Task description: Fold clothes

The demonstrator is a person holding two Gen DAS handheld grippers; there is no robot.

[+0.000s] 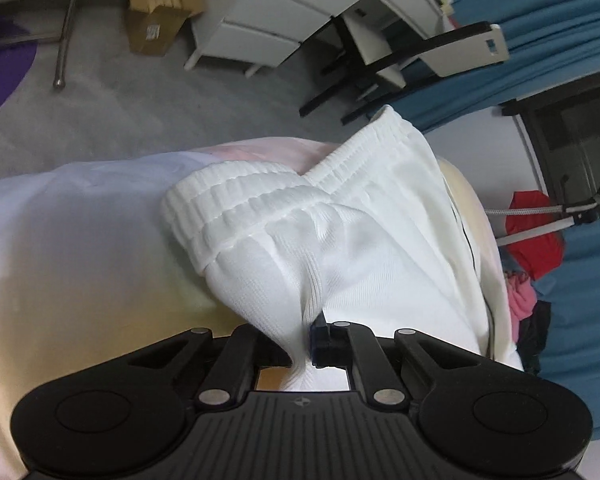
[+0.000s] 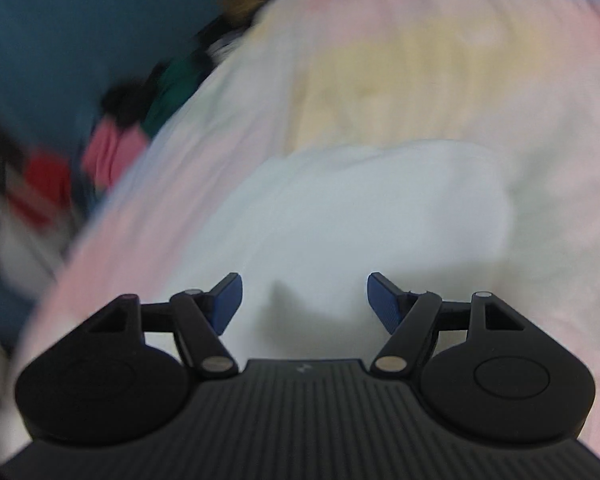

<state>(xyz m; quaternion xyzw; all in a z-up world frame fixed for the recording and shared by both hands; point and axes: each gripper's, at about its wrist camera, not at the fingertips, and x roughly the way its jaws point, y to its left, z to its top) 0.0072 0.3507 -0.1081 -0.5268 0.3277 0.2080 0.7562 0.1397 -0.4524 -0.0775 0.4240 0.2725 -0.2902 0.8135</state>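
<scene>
Left claw (image 1: 300,344) pinching white shorts (image 1: 340,248) lifted, right claw (image 2: 305,304) wide open, empty, above them

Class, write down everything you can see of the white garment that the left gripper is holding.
The white garment looks like shorts or trousers in a fine ribbed knit with a slight sheen. Its wide elastic waistband, gathered in rows, folds over at the top. A thin dark line runs down one side. The left gripper is shut on a bunched fold of it, so the cloth puckers there, while the rest drapes on a pastel sheet. The right wrist view is blurred; the right gripper is open above white cloth.
</scene>
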